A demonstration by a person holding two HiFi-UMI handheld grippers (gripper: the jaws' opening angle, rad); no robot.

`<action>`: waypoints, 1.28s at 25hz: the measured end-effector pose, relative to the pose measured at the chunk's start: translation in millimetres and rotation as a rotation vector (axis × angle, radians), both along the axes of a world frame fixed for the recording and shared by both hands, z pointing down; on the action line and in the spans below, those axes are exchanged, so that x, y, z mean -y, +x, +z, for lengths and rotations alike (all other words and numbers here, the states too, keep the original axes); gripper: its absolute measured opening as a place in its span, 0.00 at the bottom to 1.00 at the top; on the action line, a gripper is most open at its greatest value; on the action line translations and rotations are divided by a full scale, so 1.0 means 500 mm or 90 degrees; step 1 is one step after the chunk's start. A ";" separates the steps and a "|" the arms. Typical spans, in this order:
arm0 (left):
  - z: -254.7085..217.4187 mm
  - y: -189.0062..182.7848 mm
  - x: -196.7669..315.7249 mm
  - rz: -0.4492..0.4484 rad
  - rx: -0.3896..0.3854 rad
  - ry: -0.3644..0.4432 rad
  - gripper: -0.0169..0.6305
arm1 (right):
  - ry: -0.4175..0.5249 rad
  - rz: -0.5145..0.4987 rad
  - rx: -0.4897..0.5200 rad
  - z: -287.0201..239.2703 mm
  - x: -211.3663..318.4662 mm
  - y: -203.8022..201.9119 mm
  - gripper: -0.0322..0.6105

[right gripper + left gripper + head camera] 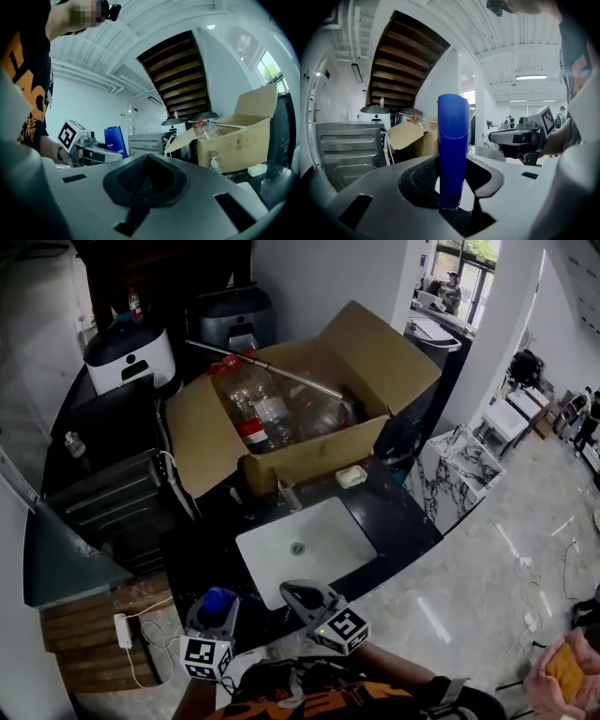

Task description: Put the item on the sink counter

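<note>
Fingers of the left gripper (453, 180) clamp the blue bottle (453, 136) upright, likely for setting on the worktop (392, 521) mid-frame; the right gripper (144, 176) stays out of it, closed and empty.

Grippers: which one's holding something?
The left gripper, shut on the blue bottle standing upright between its jaws. The right gripper has its jaws closed together with nothing between them.

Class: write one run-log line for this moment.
left gripper: shut on blue plastic bottle | right gripper: shut, empty | status: not yet on black sink counter

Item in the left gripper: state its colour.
The item is blue, seen best in the left gripper view.
</note>
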State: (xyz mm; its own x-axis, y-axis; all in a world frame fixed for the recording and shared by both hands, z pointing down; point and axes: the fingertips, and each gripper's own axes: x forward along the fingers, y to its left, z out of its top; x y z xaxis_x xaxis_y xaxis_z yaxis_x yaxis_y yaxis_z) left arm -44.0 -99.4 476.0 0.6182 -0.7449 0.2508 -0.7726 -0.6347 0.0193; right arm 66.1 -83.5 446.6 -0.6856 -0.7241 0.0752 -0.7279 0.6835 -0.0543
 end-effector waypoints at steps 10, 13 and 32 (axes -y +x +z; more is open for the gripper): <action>0.079 -0.091 0.134 -0.019 0.018 -0.026 0.28 | -0.020 -0.031 -0.063 0.083 0.151 -0.128 0.07; 0.109 -0.117 0.163 -0.033 0.015 -0.037 0.28 | -0.028 -0.042 -0.069 0.109 0.186 -0.160 0.07; 0.261 -0.158 0.252 -0.041 0.038 -0.091 0.28 | -0.111 -0.033 -0.091 0.280 0.323 -0.201 0.07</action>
